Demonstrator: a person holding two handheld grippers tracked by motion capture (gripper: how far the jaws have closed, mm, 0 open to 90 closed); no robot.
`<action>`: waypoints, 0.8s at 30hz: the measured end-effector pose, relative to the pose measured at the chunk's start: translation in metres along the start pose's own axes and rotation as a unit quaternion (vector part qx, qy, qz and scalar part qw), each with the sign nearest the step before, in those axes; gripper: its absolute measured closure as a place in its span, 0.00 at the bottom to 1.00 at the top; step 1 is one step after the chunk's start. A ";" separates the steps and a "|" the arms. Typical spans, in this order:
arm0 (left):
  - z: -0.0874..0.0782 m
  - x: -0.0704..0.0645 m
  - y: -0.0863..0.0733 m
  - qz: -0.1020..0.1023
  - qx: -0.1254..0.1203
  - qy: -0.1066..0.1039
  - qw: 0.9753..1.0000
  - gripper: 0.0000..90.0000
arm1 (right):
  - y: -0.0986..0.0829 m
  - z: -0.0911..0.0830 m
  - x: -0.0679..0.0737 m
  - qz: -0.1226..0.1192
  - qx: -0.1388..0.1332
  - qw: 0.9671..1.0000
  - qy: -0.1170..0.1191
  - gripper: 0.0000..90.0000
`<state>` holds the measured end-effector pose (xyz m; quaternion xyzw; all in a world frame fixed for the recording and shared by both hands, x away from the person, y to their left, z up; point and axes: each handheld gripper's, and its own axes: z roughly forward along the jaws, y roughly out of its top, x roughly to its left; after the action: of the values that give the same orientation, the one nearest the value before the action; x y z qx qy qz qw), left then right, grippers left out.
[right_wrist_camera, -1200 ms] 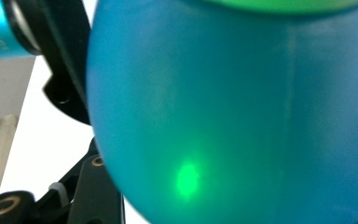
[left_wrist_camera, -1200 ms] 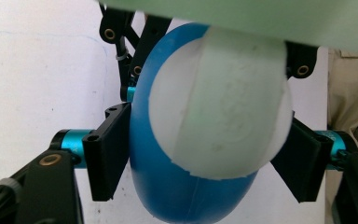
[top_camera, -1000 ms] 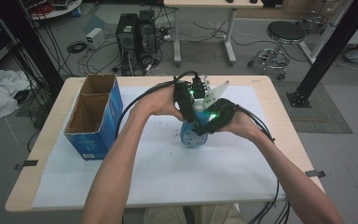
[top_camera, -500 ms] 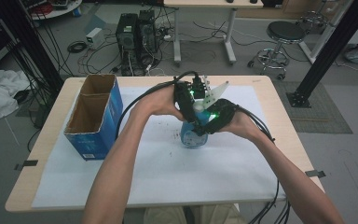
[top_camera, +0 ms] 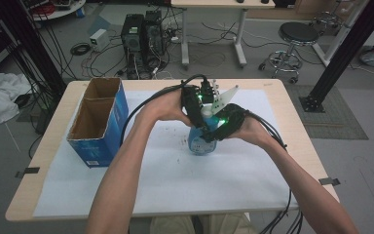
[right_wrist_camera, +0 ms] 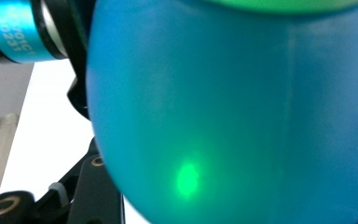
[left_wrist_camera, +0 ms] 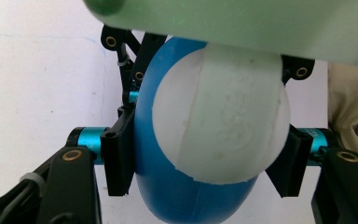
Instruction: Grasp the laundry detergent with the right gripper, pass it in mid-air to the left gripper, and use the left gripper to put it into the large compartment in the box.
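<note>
bottles: one blue bottle (top_camera: 202,141) with a white cap (left_wrist_camera: 219,126), standing on the white sheet (top_camera: 175,180) right under both my grippers
left gripper (top_camera: 195,105): up at the cap end; can't tell how its jaws stand
right gripper (top_camera: 219,127): clamped on the bottle's body, a jaw on each side
boxes: one blue cardboard box (top_camera: 100,122) with two compartments, well off to my left gripper's outer side
hands: two, one per gripper

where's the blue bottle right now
In the high view the blue bottle stands on the white sheet near the table's middle, right of the cardboard box, with the left gripper and right gripper on it.
</note>
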<state>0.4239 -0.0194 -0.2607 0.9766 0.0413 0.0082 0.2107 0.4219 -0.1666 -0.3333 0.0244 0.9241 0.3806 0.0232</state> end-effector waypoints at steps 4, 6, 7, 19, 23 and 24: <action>-0.001 0.001 -0.001 0.006 -0.001 -0.001 1.000 0.41 | 0.000 0.000 0.000 0.001 -0.003 1.000 0.003 0.51; -0.001 0.001 -0.001 0.006 -0.007 -0.003 1.000 0.41 | -0.001 0.000 -0.001 0.002 -0.006 1.000 0.005 0.51; -0.002 0.001 -0.001 0.007 -0.010 -0.002 1.000 0.41 | -0.001 0.000 -0.001 0.004 -0.007 1.000 0.005 0.51; 0.000 0.001 -0.002 0.003 -0.008 -0.005 1.000 0.42 | -0.003 0.002 0.000 0.006 -0.016 1.000 0.011 0.49; -0.001 0.000 -0.002 0.004 -0.008 -0.001 1.000 0.42 | -0.004 0.003 -0.001 0.008 -0.019 1.000 0.012 0.46; 0.000 0.000 -0.003 0.005 -0.009 0.001 1.000 0.42 | -0.004 0.003 -0.001 0.009 -0.018 1.000 0.012 0.46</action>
<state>0.4238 -0.0165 -0.2616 0.9750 0.0361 0.0103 0.2190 0.4230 -0.1672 -0.3382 0.0280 0.9171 0.3975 0.0088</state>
